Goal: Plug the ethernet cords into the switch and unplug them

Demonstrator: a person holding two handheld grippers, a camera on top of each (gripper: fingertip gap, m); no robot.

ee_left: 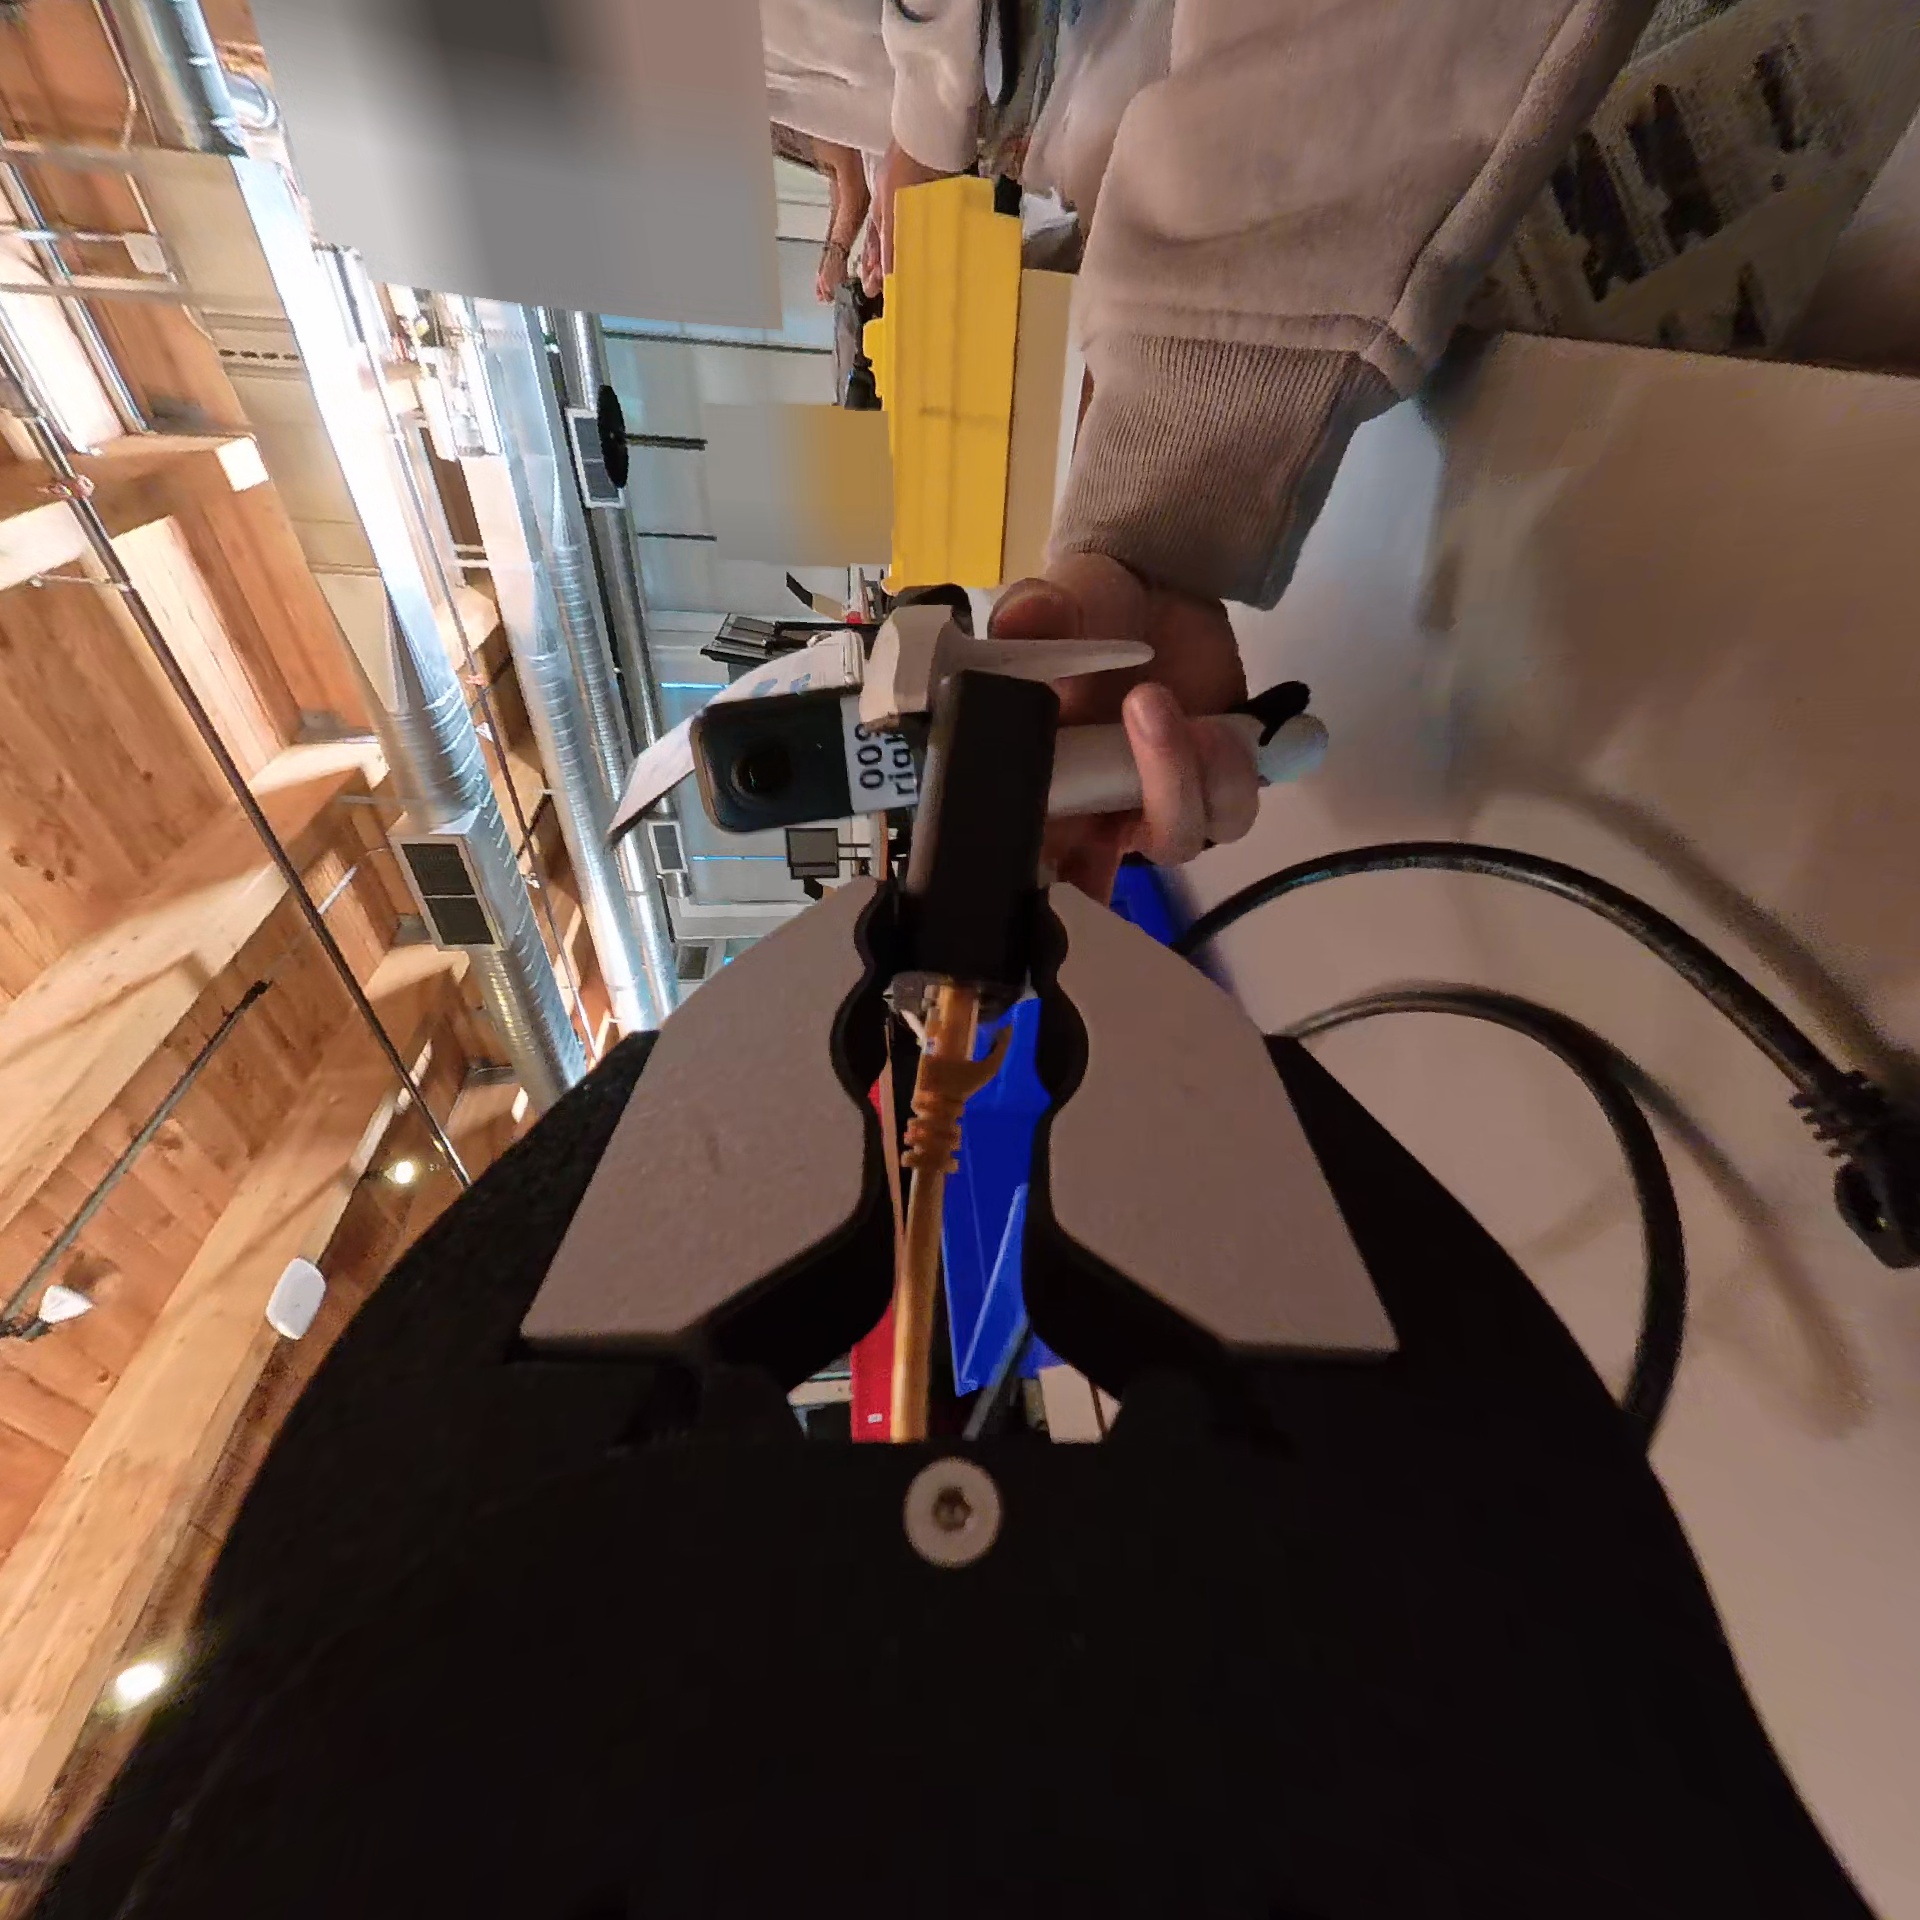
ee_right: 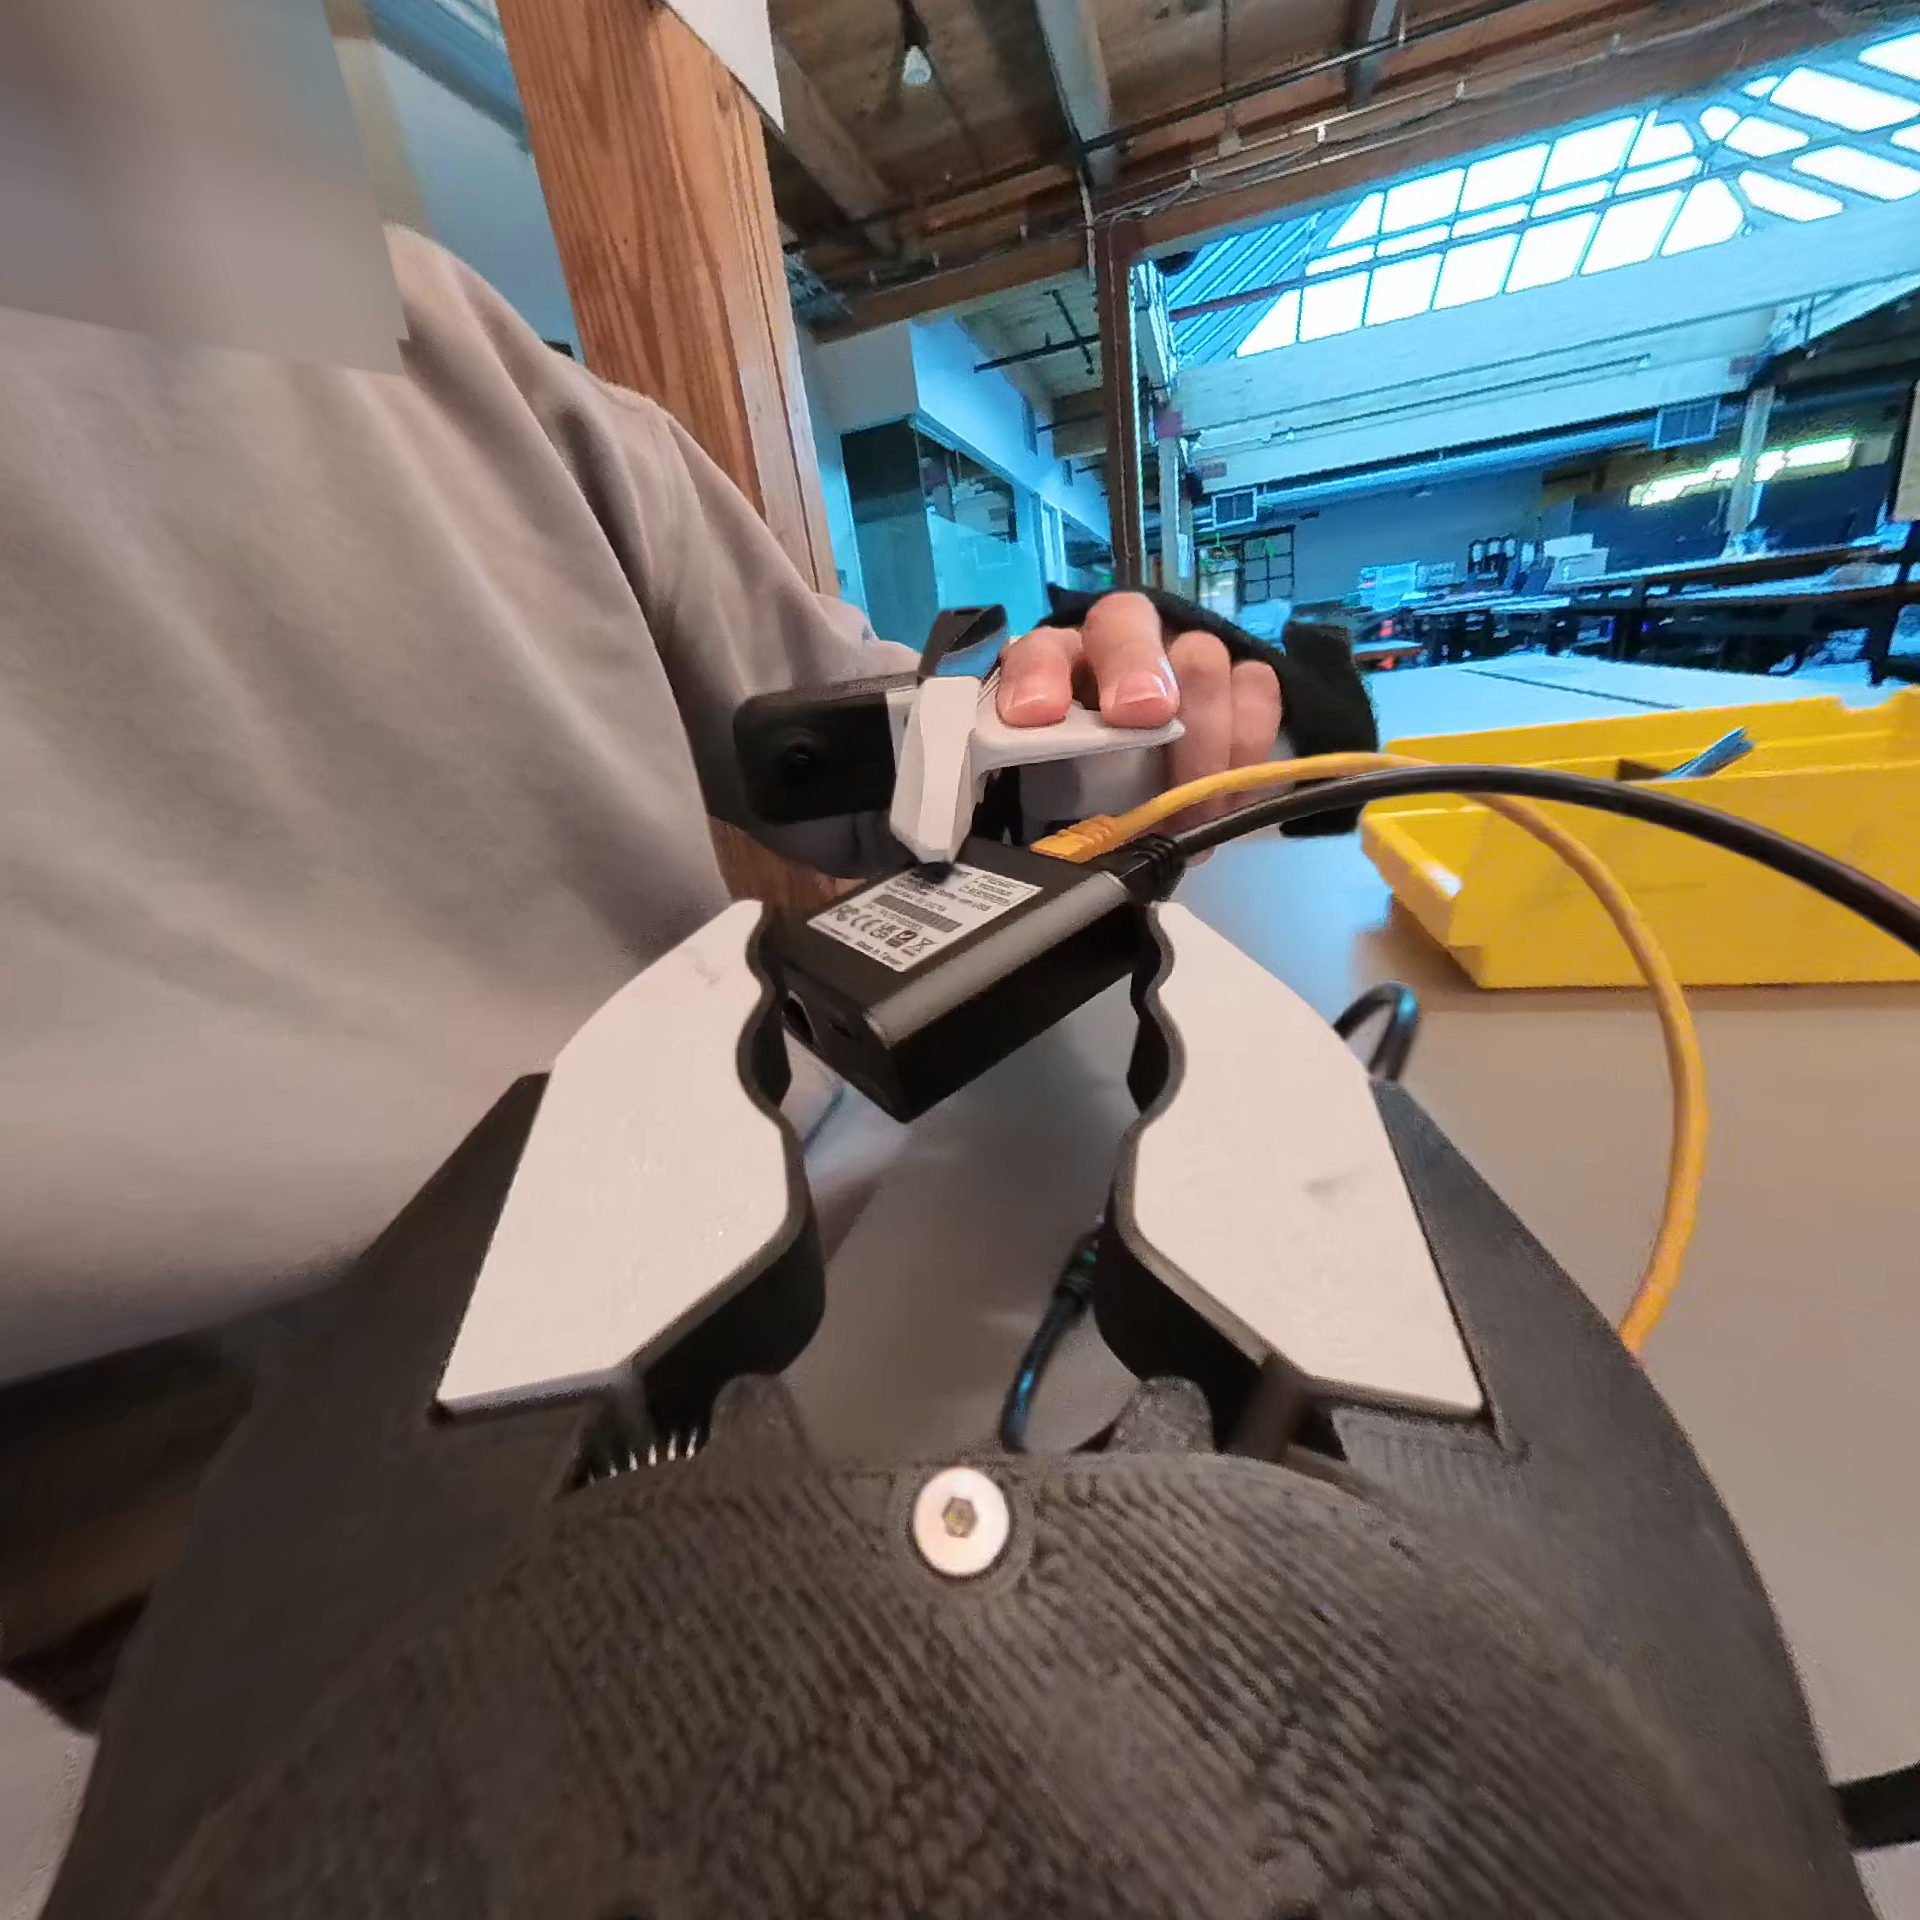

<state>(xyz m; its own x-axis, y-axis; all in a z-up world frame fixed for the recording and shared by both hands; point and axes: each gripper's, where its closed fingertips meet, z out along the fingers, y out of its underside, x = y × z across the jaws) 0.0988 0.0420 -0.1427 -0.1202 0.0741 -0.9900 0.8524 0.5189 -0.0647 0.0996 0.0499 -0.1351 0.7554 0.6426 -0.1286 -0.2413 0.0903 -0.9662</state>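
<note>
The black switch is held in the air between both grippers. My right gripper is shut on its near end, one finger on each side. My left gripper is shut on the other end of the switch. In the right wrist view its white finger presses on the labelled top face. A yellow ethernet cord is plugged into the switch and runs back between the left fingers. Its plug sits beside a black cable at the far end.
A yellow bin stands on the grey table to the right; it also shows in the left wrist view. A loose black cable with a connector end lies on the table. A blue bin is below. The person's grey sleeve is close. My left and right fingertips are right by each other.
</note>
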